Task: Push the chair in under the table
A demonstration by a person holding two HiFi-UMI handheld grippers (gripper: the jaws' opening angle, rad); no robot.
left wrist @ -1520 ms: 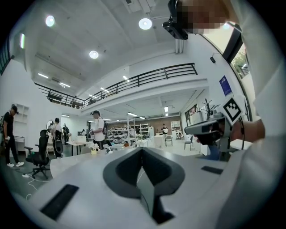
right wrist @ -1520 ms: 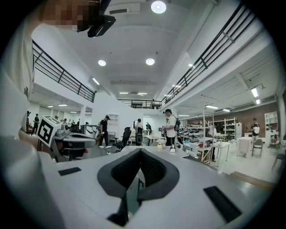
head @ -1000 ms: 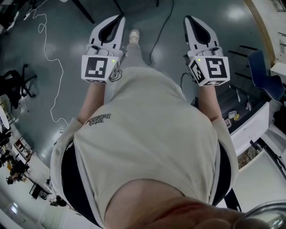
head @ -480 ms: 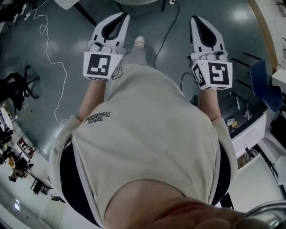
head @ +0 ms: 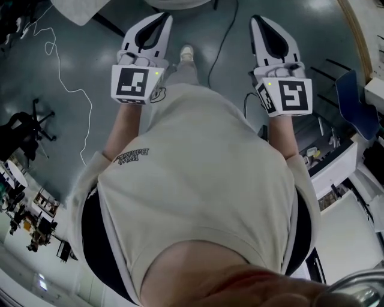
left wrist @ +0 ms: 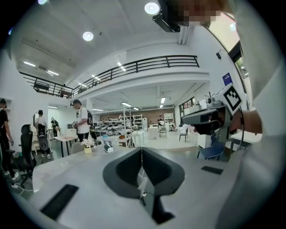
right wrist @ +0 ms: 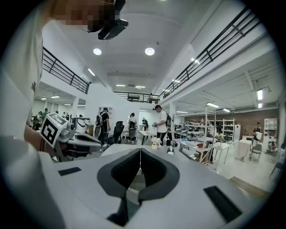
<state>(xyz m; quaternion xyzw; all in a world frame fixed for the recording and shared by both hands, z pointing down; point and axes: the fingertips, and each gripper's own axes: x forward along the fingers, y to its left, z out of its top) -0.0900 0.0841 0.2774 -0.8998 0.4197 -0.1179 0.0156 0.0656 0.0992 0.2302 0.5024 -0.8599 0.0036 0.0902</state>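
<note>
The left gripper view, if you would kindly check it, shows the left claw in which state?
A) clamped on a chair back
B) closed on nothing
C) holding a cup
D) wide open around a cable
B: the left claw has its jaws meeting along one seam, with nothing between them.

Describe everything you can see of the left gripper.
The left gripper looks like white plastic, with two tapering jaws lined by dark pads. The jaws are shut, meeting along a thin seam with nothing between them. Behind them sits a cube with black-and-white square markers and a small green light. It is held out before the person's chest, above the grey floor, beside the right gripper, touching no object.
</note>
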